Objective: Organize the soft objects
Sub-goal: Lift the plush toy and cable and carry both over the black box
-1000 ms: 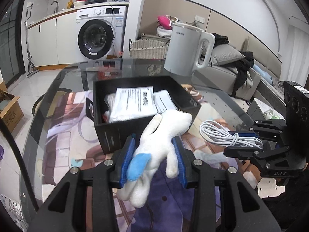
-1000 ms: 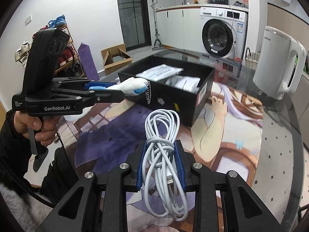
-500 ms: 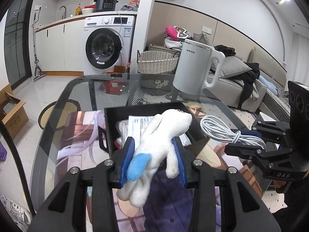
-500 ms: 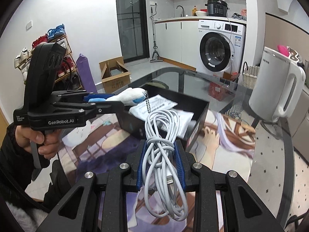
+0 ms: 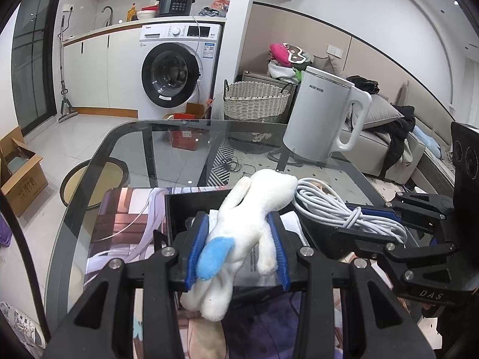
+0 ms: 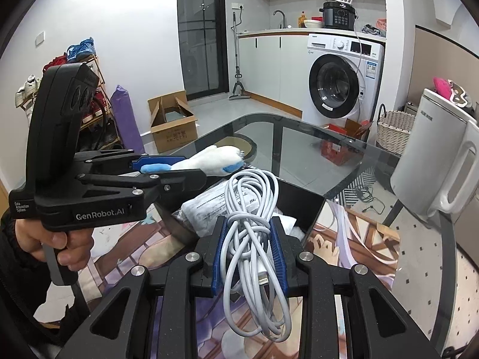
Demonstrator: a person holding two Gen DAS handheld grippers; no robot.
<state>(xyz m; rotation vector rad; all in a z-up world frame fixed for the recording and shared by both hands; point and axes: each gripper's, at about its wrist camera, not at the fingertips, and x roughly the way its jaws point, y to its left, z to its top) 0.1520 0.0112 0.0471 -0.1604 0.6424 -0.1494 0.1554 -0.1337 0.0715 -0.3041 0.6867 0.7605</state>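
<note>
Between the left gripper's (image 5: 238, 246) jaws sits the plush toy (image 5: 239, 233) (clamped crosswise).

1. We are in a home.
2. We see a washing machine (image 5: 176, 74) and a sink tap (image 6: 280, 18).
3. We see a sofa (image 5: 389, 137), a laundry basket (image 5: 254, 101) and a shoe rack (image 6: 89, 89).
</note>
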